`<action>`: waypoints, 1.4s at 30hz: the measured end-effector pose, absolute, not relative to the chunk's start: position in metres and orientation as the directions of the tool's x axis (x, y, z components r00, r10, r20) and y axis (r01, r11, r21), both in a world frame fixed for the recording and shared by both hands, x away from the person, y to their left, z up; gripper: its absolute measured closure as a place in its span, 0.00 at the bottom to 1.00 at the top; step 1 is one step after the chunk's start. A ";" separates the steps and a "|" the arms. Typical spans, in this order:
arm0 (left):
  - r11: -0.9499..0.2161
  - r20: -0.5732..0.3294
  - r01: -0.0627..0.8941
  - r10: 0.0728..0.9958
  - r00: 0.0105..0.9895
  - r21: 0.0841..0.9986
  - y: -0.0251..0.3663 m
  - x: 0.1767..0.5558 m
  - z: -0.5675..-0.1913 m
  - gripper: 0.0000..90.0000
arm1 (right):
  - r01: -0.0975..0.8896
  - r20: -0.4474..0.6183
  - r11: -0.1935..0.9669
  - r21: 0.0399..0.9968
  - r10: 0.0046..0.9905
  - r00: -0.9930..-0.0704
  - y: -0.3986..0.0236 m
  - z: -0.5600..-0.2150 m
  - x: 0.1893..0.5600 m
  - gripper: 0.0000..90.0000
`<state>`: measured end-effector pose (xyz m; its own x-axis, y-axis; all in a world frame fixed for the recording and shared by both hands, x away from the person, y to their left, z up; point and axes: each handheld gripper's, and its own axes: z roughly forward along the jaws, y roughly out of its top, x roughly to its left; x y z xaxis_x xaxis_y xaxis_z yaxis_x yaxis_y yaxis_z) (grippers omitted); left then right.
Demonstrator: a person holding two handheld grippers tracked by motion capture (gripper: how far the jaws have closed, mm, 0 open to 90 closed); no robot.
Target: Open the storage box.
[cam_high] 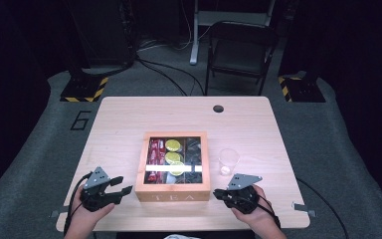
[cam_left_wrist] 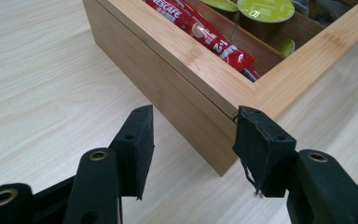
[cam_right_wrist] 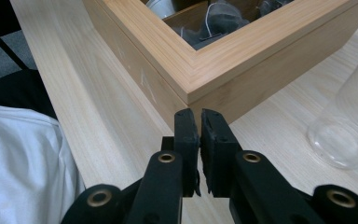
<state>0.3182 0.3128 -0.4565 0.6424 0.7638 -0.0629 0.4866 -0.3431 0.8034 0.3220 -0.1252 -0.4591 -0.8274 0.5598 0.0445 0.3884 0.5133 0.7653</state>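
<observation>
The wooden tea box (cam_high: pixel 173 191) sits at the near middle of the table (cam_high: pixel 124 119), its lid shut, a clear pane in the lid showing the compartments below. The left compartment holds red Nescafé sticks (cam_left_wrist: pixel 200 31), the middle one green-topped capsules (cam_high: pixel 173 146), the right one dark tea bags (cam_right_wrist: pixel 223 21).

The left gripper (cam_high: pixel 123 185) rests on the table just left of the box's near-left corner, a hand around its body. Its jaws stand apart with nothing between the pads — in the left gripper view, the box corner rises just beyond them, not touched.

The right gripper (cam_high: pixel 218 193) lies just right of the box's near-right corner, pointing at it. Its jaws are pressed almost together, only a thin slit left, and pinch nothing; the tips stop just short of the corner's side wall.

A clear plastic cup (cam_high: pixel 228 162) stands upright right of the box, near it but apart — beyond the right gripper.
</observation>
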 end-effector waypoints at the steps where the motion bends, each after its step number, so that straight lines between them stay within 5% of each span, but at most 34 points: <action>1: -0.341 -0.063 0.486 0.764 0.642 0.805 0.314 0.319 -0.457 0.52 | 0.389 0.042 0.522 0.759 0.557 -0.830 -0.125 -0.459 0.322 0.95; 42: -0.323 -0.079 0.495 0.771 0.632 0.807 0.324 0.326 -0.459 0.52 | 0.380 0.025 0.529 0.759 0.560 -0.828 -0.112 -0.467 0.326 0.94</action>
<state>0.3255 0.3237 -0.4586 0.6321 0.7709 -0.0789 0.4945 -0.3229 0.8069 0.3260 -0.1120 -0.4665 -0.8282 0.5598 0.0246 0.3801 0.5290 0.7587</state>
